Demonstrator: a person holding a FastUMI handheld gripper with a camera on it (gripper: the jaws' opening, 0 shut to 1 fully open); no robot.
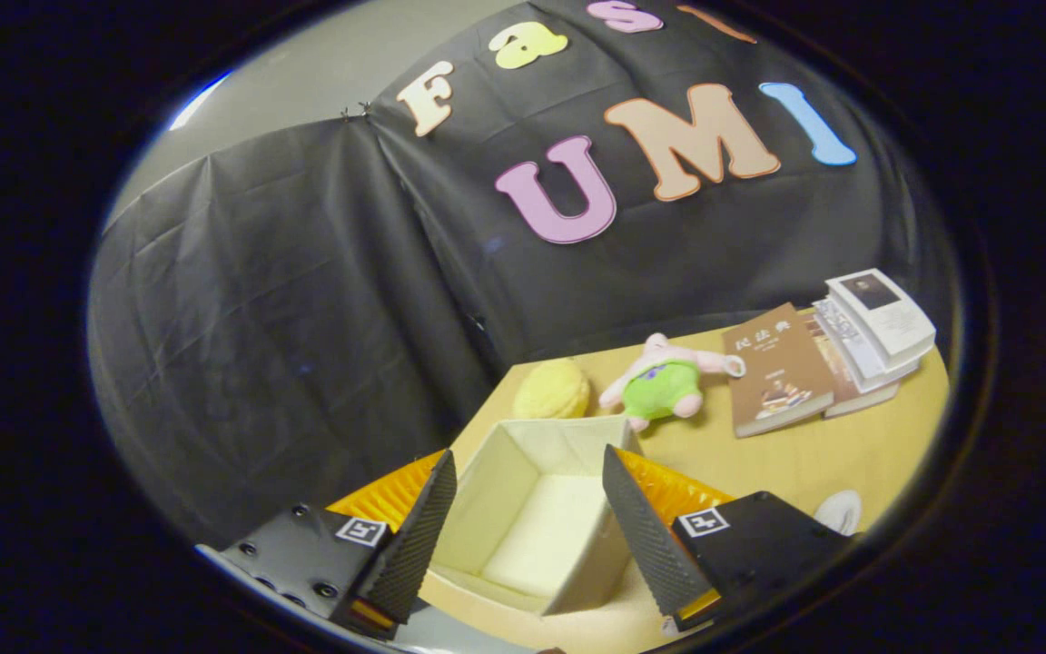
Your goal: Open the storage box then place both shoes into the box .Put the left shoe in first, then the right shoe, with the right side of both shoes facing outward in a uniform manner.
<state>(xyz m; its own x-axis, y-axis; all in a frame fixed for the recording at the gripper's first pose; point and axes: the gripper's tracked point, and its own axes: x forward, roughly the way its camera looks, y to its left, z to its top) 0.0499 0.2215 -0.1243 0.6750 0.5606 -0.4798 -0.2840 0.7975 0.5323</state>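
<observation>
Your claw (523,527) hung wide open and empty over the storage box (537,518), which sat directly below and between the fingers, already open with nothing inside. The box's long axis ran away from you, roughly along the fingers. A pale object, probably a shoe (839,510), showed just right of the right finger on the counter (786,463); too little was visible to be sure. Beyond the box lay a yellow plush (552,389), a pink-and-green plush toy (668,380) and books (814,363). Judged: box opened; next reach goes right.
</observation>
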